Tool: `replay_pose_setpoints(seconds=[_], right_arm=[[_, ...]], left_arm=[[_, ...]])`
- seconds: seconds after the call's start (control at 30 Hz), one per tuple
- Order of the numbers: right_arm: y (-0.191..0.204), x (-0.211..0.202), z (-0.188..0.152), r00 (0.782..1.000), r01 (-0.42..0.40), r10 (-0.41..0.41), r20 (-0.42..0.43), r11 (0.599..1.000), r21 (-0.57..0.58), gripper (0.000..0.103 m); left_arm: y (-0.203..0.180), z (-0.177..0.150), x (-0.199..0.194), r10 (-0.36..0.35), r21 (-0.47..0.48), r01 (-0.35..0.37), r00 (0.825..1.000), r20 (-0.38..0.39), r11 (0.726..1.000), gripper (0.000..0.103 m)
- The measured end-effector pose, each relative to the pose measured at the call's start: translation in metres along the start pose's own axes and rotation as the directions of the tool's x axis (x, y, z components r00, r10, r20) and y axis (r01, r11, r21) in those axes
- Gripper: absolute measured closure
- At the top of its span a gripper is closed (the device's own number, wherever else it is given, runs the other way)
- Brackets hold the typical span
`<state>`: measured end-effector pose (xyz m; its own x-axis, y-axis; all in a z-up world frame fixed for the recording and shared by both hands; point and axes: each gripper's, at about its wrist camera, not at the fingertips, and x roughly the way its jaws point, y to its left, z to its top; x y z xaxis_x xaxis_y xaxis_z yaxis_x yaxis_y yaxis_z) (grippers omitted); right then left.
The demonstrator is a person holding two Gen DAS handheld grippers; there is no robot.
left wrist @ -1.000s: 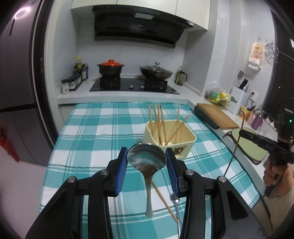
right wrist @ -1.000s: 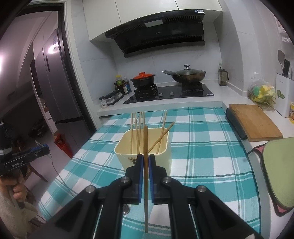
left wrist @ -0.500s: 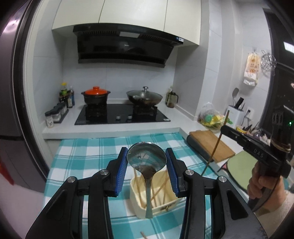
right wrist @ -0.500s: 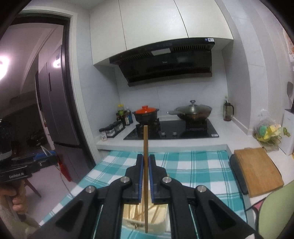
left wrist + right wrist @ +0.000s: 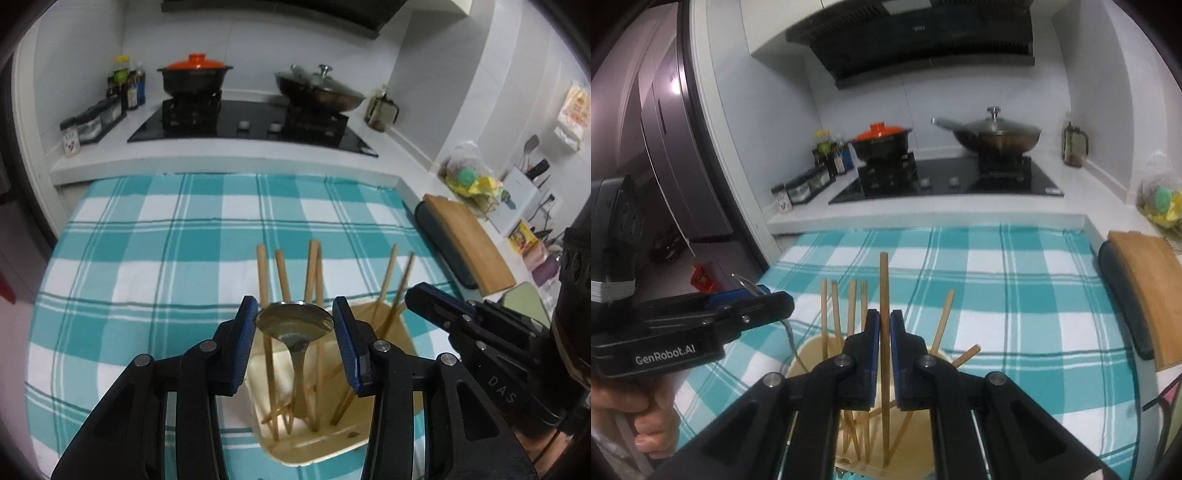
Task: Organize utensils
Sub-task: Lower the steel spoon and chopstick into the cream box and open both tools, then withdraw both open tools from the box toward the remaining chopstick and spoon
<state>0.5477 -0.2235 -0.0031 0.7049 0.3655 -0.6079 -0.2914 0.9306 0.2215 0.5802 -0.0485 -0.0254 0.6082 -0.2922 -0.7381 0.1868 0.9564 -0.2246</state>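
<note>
My left gripper (image 5: 294, 325) is shut on a metal spoon (image 5: 295, 324), bowl up, its handle reaching down into the cream utensil box (image 5: 402, 343). The box holds several wooden chopsticks (image 5: 263, 273) standing on end. My right gripper (image 5: 884, 334) is shut on a single chopstick (image 5: 884, 280), held upright with its lower end inside the same box (image 5: 805, 350). The left gripper also shows in the right wrist view (image 5: 753, 304), at the box's left side. The right gripper shows in the left wrist view (image 5: 436, 302), at the box's right side.
The box stands on a teal checked tablecloth (image 5: 166, 240). A wooden cutting board (image 5: 469, 243) lies at the right edge. Behind are a hob with an orange-lidded pot (image 5: 194, 74) and a wok (image 5: 321, 90). A fridge (image 5: 665, 147) stands at the left.
Both grippers rose, then came down over the box. The spoon's handle and the held chopstick's lower end now reach inside it. Both grips are unchanged.
</note>
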Motion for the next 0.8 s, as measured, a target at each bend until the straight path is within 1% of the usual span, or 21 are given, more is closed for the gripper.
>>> replay_pose_setpoints(seconds=[0.03,0.07,0.1,0.13,0.17,0.2,0.27,0.33,0.37,0.43,0.5,0.57,0.63,0.7,0.8], right_arm=[[-0.003,0.009,-0.003,1.0,0.005,-0.005,-0.026,1.0,0.015,0.096],[-0.006,0.015,-0.005,0.999,0.012,-0.011,-0.039,0.999,0.031,0.094],[-0.01,0.016,-0.008,0.999,0.014,-0.012,-0.034,0.999,0.049,0.09],[-0.014,0.014,-0.011,1.0,0.014,-0.012,-0.023,0.998,0.066,0.077],[-0.017,0.008,-0.015,1.0,0.016,-0.015,-0.006,0.996,0.084,0.067],[-0.018,0.0,-0.018,1.0,0.017,-0.018,0.008,0.995,0.094,0.066],[-0.02,-0.017,-0.023,1.0,0.011,-0.013,0.017,0.997,0.079,0.066],[-0.018,-0.037,-0.034,1.0,0.013,-0.014,0.021,0.999,0.041,0.065],[-0.016,-0.049,-0.043,1.0,0.013,-0.013,0.017,1.0,0.012,0.062],[-0.012,-0.069,-0.065,1.0,0.017,-0.017,0.004,0.999,-0.043,0.06],[-0.006,-0.09,-0.1,1.0,0.018,-0.021,-0.023,0.994,-0.105,0.06],[0.0,-0.106,-0.135,0.998,0.025,-0.034,-0.059,0.988,-0.153,0.06],[0.01,-0.122,-0.17,0.995,0.041,-0.058,-0.085,0.981,-0.192,0.06],[0.022,-0.136,-0.205,0.992,0.069,-0.091,-0.09,0.971,-0.228,0.06],[0.036,-0.151,-0.249,0.987,0.119,-0.141,-0.083,0.967,-0.227,0.06]], left_arm=[[0.001,-0.003,0.002,-0.006,-0.006,0.006,1.0,-0.016,1.0,0.054],[0.004,-0.006,0.001,-0.013,-0.012,0.013,1.0,-0.027,1.0,0.043],[0.007,-0.01,-0.004,-0.012,-0.013,0.011,1.0,-0.027,1.0,0.032],[0.009,-0.013,-0.011,-0.002,-0.005,0.002,1.0,-0.016,1.0,0.028],[0.011,-0.02,-0.021,0.012,0.013,-0.012,1.0,-0.002,1.0,0.022],[0.014,-0.027,-0.031,0.025,0.033,-0.025,1.0,0.006,0.999,0.018],[0.021,-0.045,-0.048,0.04,0.062,-0.04,0.999,0.006,0.997,0.013],[0.03,-0.072,-0.064,0.038,0.08,-0.037,0.999,-0.018,0.996,0.011],[0.035,-0.087,-0.071,0.041,0.085,-0.037,0.998,-0.038,0.996,0.011],[0.043,-0.122,-0.085,0.048,0.096,-0.041,0.996,-0.073,0.995,0.011],[0.047,-0.161,-0.1,0.055,0.108,-0.045,0.994,-0.089,0.993,0.011],[0.05,-0.199,-0.113,0.061,0.106,-0.051,0.994,-0.089,0.993,0.011],[0.052,-0.231,-0.124,0.079,0.084,-0.072,0.994,-0.079,0.994,0.011],[0.054,-0.258,-0.131,0.092,0.042,-0.089,0.993,-0.07,0.995,0.011],[0.058,-0.287,-0.13,0.08,-0.032,-0.083,0.994,-0.078,0.996,0.011]])
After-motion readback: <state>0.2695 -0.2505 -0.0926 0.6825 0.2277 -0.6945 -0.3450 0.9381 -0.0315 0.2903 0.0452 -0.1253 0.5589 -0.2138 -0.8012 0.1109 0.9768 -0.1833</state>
